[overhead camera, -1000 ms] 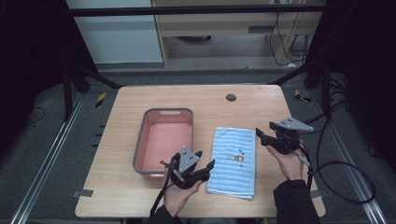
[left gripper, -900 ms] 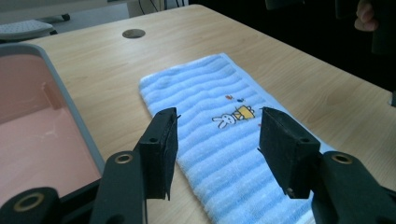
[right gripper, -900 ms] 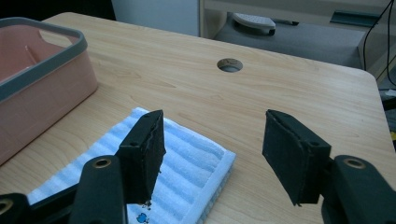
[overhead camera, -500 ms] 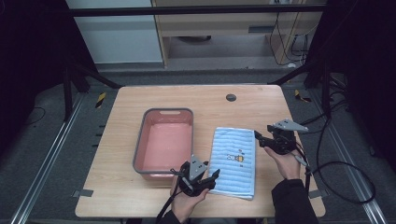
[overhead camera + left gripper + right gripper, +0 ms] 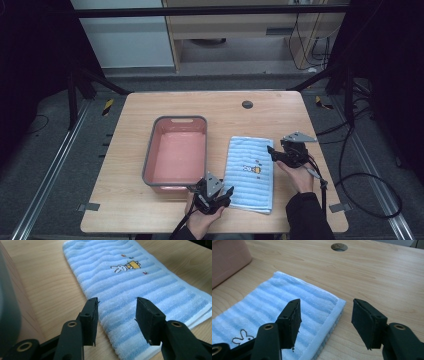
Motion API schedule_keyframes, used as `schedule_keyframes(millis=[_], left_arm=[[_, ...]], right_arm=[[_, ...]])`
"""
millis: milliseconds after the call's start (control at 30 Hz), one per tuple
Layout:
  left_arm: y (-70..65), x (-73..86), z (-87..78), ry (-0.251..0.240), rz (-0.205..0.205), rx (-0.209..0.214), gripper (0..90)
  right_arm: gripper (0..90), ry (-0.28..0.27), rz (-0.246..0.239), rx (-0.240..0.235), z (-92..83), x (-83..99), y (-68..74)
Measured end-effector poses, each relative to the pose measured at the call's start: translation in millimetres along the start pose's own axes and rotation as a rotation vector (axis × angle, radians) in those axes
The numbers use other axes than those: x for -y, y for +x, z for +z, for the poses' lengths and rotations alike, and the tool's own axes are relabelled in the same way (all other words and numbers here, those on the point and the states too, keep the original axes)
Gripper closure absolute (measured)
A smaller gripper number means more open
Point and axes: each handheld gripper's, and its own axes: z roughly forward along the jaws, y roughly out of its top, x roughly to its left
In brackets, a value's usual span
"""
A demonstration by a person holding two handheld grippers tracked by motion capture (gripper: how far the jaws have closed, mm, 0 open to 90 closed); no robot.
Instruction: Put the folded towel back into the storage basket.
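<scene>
A folded light-blue striped towel (image 5: 250,172) with a small rabbit picture lies flat on the wooden table (image 5: 125,120), right of centre. My left gripper (image 5: 225,192) hovers open at the towel's near left corner; in the left gripper view the towel (image 5: 140,287) runs away between and beyond the jaws. My right gripper (image 5: 272,150) stands open at the towel's right edge, near its far right corner. In the right gripper view that corner of the towel (image 5: 319,302) sits between the jaws, nothing held.
A pink basin with a grey rim (image 5: 175,150) stands left of the towel, close to my left gripper; its wall (image 5: 7,315) fills that view's left edge. A round hole (image 5: 247,104) is in the table's far side. Cables trail right.
My left gripper has moved right and nearer, from beside the basin to the towel's near left corner. The right gripper has drifted slightly closer to the towel's edge.
</scene>
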Motion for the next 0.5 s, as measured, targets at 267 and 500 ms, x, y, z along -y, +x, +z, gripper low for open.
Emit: schedule_keyframes(millis=[267,500], left_arm=[[-2.1,8.4,10.2,0.040,0.001,-0.020,54.3],[0.4,14.8,15.9,0.069,-0.021,-0.020,57.2]], right_arm=[[41.9,0.043,0.005,0.006,13.6,5.9,-0.6],[45.1,0.094,0.008,-0.007,25.4,12.0,2.6]])
